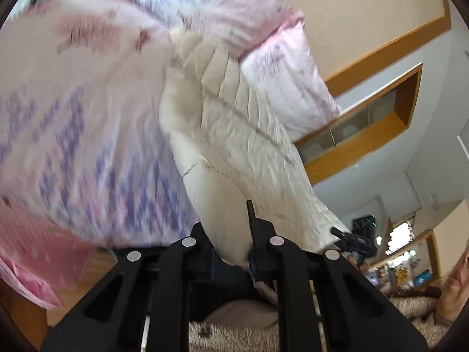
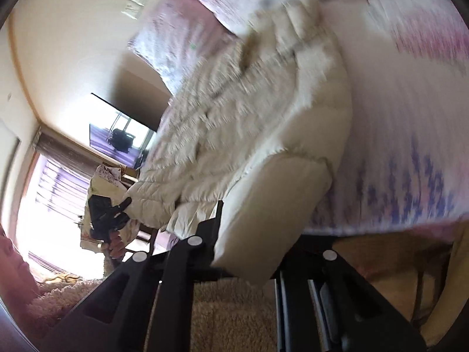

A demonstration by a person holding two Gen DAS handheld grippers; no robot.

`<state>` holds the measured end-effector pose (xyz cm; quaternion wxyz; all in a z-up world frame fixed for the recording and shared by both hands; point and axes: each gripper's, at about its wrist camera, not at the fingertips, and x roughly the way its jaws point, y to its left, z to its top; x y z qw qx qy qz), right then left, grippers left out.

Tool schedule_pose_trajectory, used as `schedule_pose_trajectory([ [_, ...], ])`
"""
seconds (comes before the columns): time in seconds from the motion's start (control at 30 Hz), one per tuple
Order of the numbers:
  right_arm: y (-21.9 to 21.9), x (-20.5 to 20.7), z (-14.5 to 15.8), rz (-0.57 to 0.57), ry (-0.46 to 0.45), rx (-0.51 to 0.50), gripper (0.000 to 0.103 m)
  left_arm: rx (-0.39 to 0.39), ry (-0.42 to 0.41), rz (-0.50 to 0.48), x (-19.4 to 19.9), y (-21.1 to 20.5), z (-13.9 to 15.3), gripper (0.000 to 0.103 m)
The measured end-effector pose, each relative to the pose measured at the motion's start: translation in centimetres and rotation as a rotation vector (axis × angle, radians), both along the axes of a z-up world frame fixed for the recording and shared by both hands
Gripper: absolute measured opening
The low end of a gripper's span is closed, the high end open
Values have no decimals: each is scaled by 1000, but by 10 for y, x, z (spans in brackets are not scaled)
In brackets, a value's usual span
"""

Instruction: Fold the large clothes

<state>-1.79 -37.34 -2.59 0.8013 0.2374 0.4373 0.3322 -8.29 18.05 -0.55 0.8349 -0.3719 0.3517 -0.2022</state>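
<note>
A cream quilted puffer jacket [image 1: 231, 123] lies stretched over a bed with a pink and purple patterned cover [image 1: 88, 123]. My left gripper [image 1: 231, 234] is shut on the jacket's hem corner, with cloth bulging between its fingers. In the left wrist view, my right gripper [image 1: 351, 240] shows at the jacket's other hem corner. My right gripper [image 2: 246, 234] is shut on a thick fold of the jacket [image 2: 249, 117]. In the right wrist view, my left gripper [image 2: 111, 217] grips the far corner of the jacket. Both views are motion-blurred.
Patterned pillows [image 1: 287, 88] lie at the head of the bed. A wood-framed wall opening [image 1: 366, 129] is to the right. A bright window with blinds [image 2: 55, 193] and a dark screen [image 2: 120, 135] are to the left. A fluffy beige sleeve [image 2: 231, 314] fills the near edge.
</note>
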Motion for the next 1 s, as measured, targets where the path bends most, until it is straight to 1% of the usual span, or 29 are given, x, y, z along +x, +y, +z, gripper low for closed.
schedule_pose_trajectory([
  [0.1,5,-6,31,-62,-149,-23,12,33,-48,66,8,7,22,14],
  [0.17,7,-6,52,-137,-254,-74,12,53,-79,96,17,9,36,14],
  [0.23,13,-4,67,-200,-330,-112,11,71,-101,117,25,11,47,14],
  [0.33,21,3,81,-269,-411,-153,11,110,-126,140,40,10,62,14],
  [0.43,25,13,92,-324,-476,-198,11,127,-145,155,55,13,73,13],
  [0.57,29,26,100,-363,-527,-194,11,123,-160,178,70,17,82,13],
  [0.7,31,41,110,-388,-549,-186,11,103,-170,194,90,24,88,13],
  [0.8,37,58,123,-408,-564,-184,11,99,-169,200,109,28,96,13],
  [0.9,46,76,138,-432,-594,-198,11,117,-185,205,133,31,112,12],
  [1.0,53,97,154,-450,-628,-201,11,160,-224,212,160,33,133,12],
])
